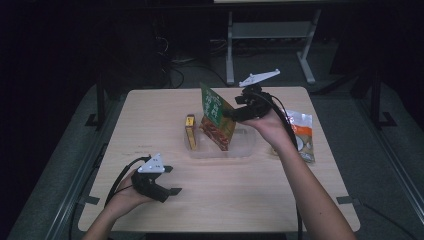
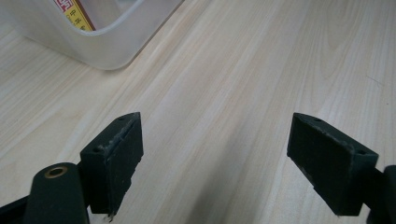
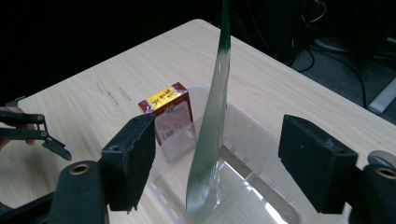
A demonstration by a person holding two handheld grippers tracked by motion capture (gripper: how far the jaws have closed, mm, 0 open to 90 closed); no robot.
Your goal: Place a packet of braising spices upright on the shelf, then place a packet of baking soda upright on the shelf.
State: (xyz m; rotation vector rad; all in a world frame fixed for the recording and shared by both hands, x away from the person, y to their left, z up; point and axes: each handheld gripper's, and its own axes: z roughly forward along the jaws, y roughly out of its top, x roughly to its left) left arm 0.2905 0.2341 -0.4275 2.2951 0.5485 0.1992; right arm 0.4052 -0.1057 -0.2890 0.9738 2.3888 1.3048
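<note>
Clear plastic tub (image 1: pixel 247 145) near the middle of the desk (image 1: pixel 220 200), low-walled and see-through. Inside it: a small red and yellow box (image 1: pixel 190 131) standing on end at the left wall, and a green and red packet (image 1: pixel 216 116) standing tilted in the middle, bottom edge down in the tub, top rising well above the rim. In the right gripper view, packet (image 3: pixel 210 135) seen edge-on, thin and slightly bowed, box (image 3: pixel 169 116) just beyond it against the far wall of the tub (image 3: pixel 243 186).

Right gripper (image 1: pixel 239 111) held at the packet's right side, above the tub. Its fingers (image 3: pixel 133 163) spread wide either side of the packet's edge, not touching it. Packet leaning free between them.

Left gripper (image 1: pixel 170 181) low over bare desk at the front left, well apart from the tub, fingers (image 2: pixel 116 158) wide apart with nothing between. Corner of the tub (image 2: pixel 107 51) and a strip of the box's label at the top of the left gripper view.

To the right of the tub, lying flat on the desk beside the right forearm: a white and orange pouch (image 1: pixel 302 134). Beyond the desk, dark floor with cables and a grey frame (image 1: pixel 270 37).
</note>
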